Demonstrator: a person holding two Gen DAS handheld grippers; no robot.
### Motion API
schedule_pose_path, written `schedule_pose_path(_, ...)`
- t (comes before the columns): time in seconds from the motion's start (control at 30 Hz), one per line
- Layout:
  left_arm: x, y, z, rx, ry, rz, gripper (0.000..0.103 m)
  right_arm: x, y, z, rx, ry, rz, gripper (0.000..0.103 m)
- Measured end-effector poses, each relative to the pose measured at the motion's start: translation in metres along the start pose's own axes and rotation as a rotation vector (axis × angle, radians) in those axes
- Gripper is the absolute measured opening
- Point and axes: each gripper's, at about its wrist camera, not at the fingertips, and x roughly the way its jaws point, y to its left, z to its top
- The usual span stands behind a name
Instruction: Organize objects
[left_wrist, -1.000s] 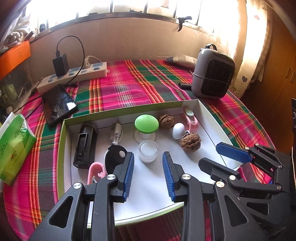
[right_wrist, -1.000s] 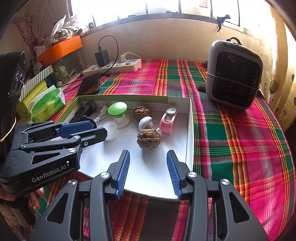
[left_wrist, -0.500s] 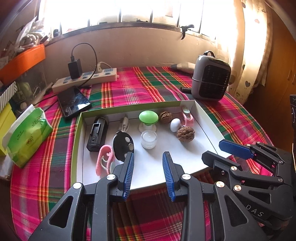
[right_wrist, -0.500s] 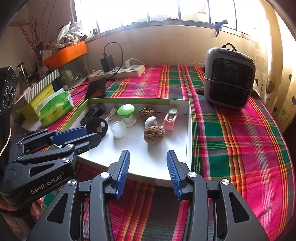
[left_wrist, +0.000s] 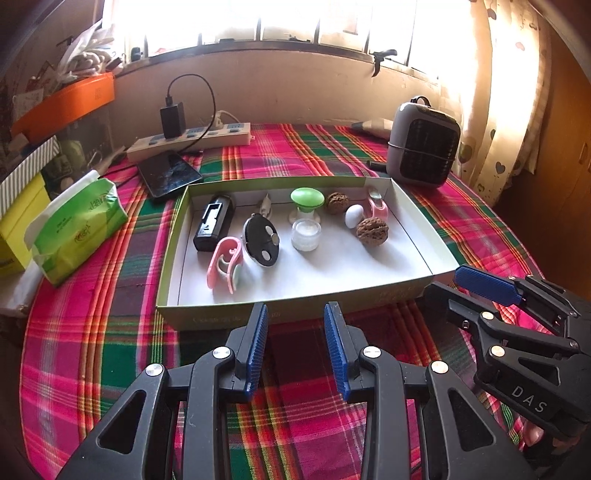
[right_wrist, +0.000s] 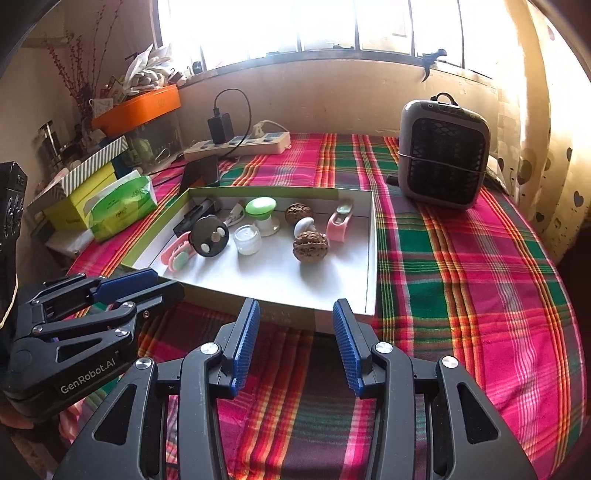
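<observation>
Both grippers have pulled back from the shallow white cardboard tray with green outer walls (left_wrist: 417, 291); earlier their fingers hung over its floor, now the tips sit over plaid cloth short of the near wall. Left gripper (left_wrist: 295, 321): blue-padded jaws spread, nothing between them. Right gripper (right_wrist: 295, 317): jaws spread somewhat wider, also empty.

Tray rests on the red-green-pink plaid tablecloth (right_wrist: 461, 258). Contents, left wrist view, left to right: black rectangular battery-like block (left_wrist: 214, 221); pink and mint plastic clip (left_wrist: 223, 264) lying beside a black oval disc with silver studs (left_wrist: 260, 240); small clear glass jar with white contents (left_wrist: 304, 234); green-capped mushroom-shaped piece (left_wrist: 306, 199) behind the jar; two brown walnuts, far one (left_wrist: 337, 202) and near one (left_wrist: 372, 230); small white egg-shaped object (left_wrist: 354, 216) between them; pink tape-dispenser-shaped item (left_wrist: 377, 206) by the right wall.

Outside the tray: grey desktop fan heater (right_wrist: 443, 147) at far right, white power strip (left_wrist: 192, 138) at the back, green tissue pack (left_wrist: 74, 229) at left.
</observation>
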Motion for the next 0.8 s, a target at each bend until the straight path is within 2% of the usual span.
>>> schedule_pose_path(0.27,-0.008,0.003,-0.017,-0.009,-0.001,0.028,0.030,-0.005,0.006,-0.014,-0.005,0.011,0.001,0.043)
schedule_pose_path(0.6,-0.002,0.008,-0.048,-0.030,0.068,0.061,0.030,0.001,0.007,-0.037,0.001,0.075,-0.042,0.043)
schedule_pose_path(0.8,-0.005,0.006,-0.052,-0.031,0.056,0.078,0.030,0.003,0.006,-0.043,0.011,0.093,-0.060,0.043)
